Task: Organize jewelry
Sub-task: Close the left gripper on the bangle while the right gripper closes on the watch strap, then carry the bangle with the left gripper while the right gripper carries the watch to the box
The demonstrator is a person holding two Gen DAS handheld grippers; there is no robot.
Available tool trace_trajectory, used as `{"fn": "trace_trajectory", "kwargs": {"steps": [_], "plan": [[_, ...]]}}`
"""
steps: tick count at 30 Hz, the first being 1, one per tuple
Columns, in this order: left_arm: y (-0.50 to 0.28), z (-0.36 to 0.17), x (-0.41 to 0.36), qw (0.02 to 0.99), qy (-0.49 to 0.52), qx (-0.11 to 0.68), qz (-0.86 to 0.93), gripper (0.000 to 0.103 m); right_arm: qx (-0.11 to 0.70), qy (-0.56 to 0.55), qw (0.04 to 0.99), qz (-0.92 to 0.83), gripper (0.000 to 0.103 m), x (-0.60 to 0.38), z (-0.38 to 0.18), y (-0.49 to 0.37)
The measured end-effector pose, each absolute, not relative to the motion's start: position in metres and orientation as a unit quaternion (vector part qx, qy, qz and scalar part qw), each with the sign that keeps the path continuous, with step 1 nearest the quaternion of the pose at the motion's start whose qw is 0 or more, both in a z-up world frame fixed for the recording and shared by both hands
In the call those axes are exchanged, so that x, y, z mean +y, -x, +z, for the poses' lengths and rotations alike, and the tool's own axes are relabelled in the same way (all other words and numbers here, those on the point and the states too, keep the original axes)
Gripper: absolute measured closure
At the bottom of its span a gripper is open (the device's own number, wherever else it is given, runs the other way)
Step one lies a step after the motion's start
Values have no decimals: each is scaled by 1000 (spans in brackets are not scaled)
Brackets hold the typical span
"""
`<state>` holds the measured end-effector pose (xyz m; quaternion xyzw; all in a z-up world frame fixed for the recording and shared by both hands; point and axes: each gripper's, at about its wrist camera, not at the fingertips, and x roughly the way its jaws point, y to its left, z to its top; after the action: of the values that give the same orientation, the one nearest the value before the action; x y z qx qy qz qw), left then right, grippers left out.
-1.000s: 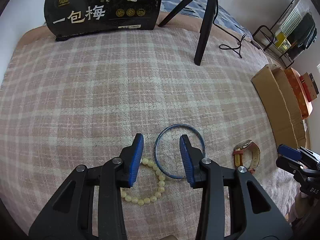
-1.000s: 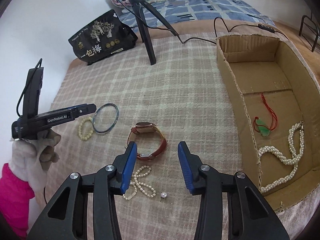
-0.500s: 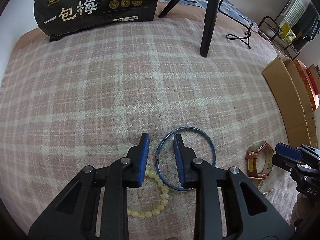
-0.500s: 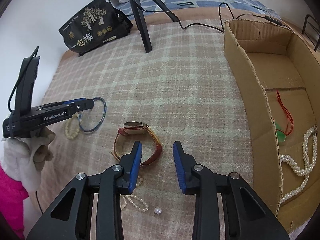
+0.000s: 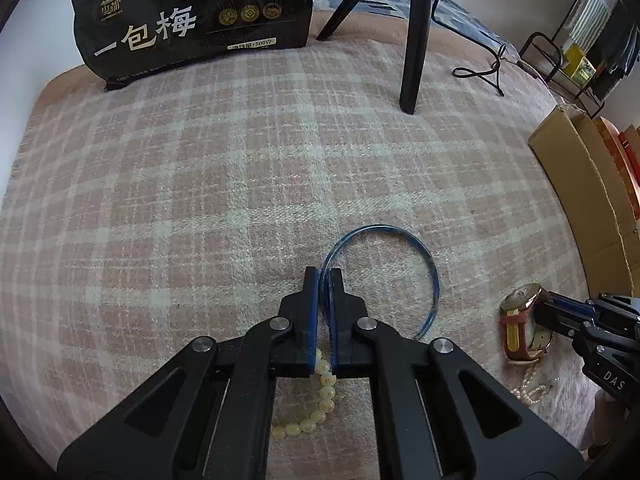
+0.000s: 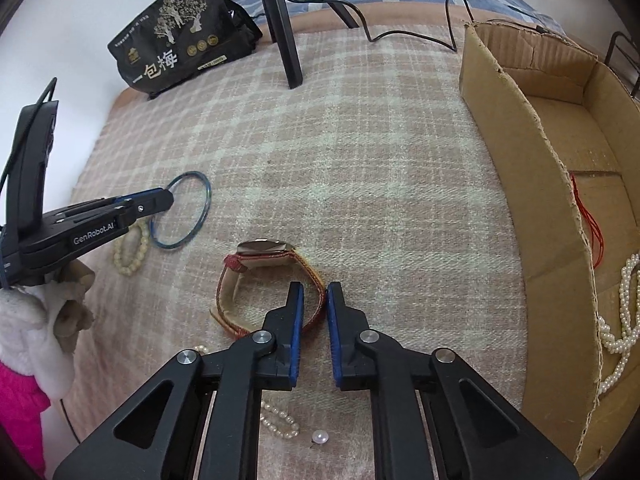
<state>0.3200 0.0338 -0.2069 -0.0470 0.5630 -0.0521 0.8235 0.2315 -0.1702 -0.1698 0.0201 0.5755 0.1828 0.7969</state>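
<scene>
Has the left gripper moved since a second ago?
Yes. The left gripper advanced toward the black bag, closing onto the blue bangle rim.

A coarse woven plaid blanket covers the bed, matt and nubbly. The blue bangle looks thin and glossy. The watch has a polished metal case and a reddish leather-like strap. Raw corrugated cardboard box, rough-edged. Glossy black snack bag.
</scene>
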Motion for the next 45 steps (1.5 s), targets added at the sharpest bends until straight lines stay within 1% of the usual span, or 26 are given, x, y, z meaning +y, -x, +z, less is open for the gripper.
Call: {"fn": "trace_trajectory", "kwargs": {"steps": [8,19,30,45], "plan": [[-311,-190,37,835,56,545,-50,101,562,-22,807,179,97,-174,-159,-226],[-294,-153,39,862,49,503,-45,102,524,-20,832,181,97,-179,-122,-208],[-272,-126,30,874,46,481,-54,102,499,-17,848,180,97,-193,-94,-191],[-259,-88,-29,886,56,446,-113,102,452,-1,883,128,97,-244,-52,-173]]}}
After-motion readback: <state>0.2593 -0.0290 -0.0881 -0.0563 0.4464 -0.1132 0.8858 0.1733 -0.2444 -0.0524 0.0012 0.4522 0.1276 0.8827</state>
